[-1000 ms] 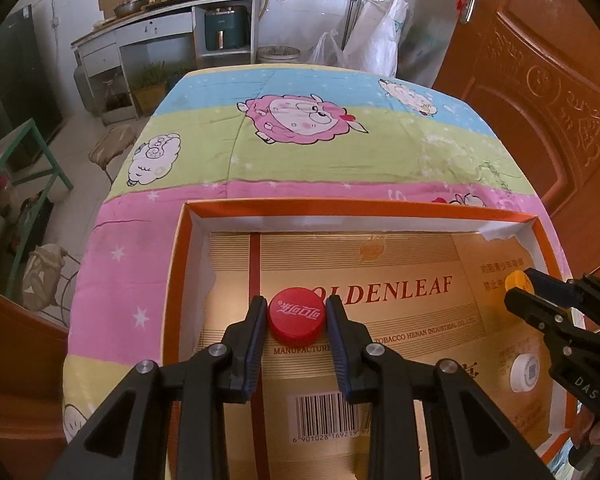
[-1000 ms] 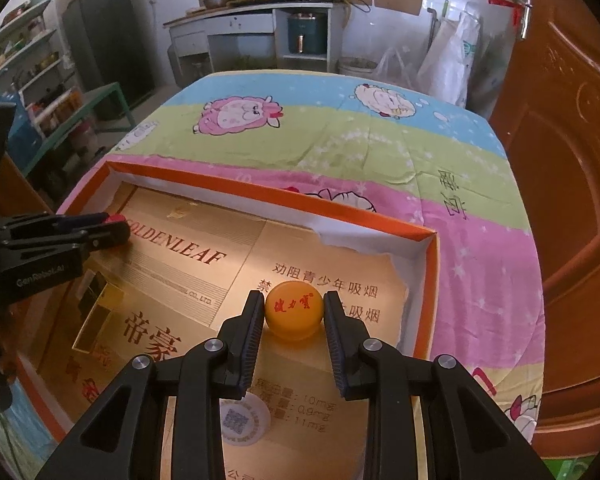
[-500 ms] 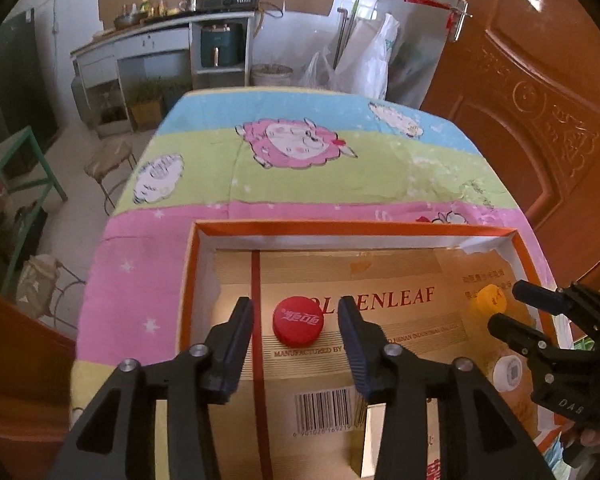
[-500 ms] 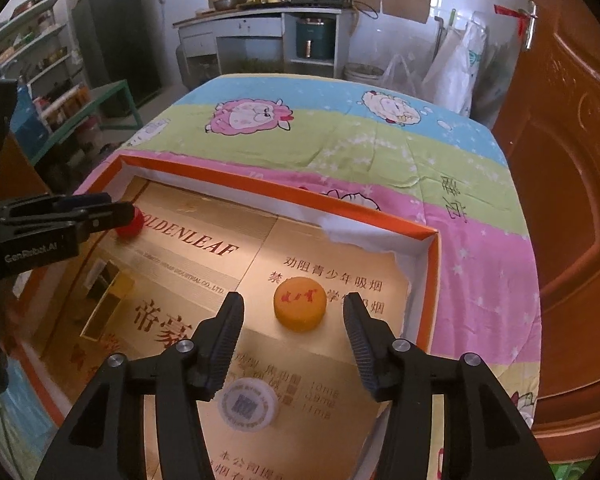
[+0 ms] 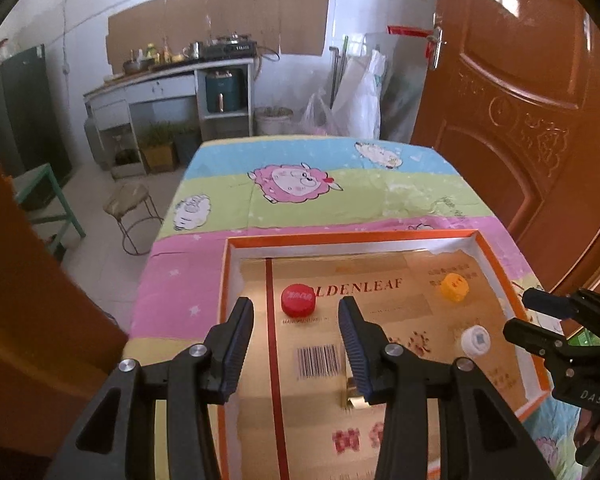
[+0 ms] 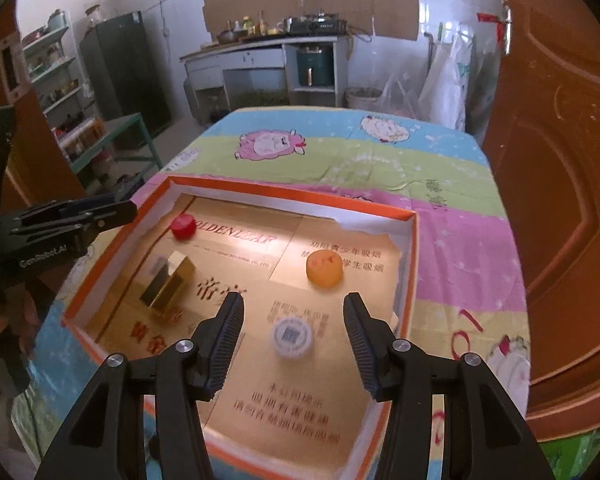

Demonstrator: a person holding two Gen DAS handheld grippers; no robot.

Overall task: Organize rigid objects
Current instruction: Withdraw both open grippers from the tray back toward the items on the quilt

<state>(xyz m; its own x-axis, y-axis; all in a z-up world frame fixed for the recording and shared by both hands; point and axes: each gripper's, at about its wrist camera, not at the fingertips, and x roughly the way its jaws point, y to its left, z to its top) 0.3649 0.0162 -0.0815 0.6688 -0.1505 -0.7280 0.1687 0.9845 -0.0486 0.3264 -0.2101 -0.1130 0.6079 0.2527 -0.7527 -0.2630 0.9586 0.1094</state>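
Left gripper (image 5: 296, 330) jaws spread wide, gripping nothing; right gripper (image 6: 294, 328) same. Both raised above shallow orange-rimmed box (image 6: 414, 264) on cartoon bedsheet (image 5: 320, 204). Inside box, near to far: white cap (image 6: 292, 336) between right fingers; gold rectangular block (image 6: 168, 280), long axis running near-far; orange cap (image 6: 324, 269); red cap (image 5: 298, 299) near far-left corner. Caps flat, well apart, clear of walls.

A cartoon-sheep tablecloth (image 5: 320, 200) covers the table; behind stand a kitchen counter (image 5: 168, 76) and a metal stool (image 5: 132, 208).
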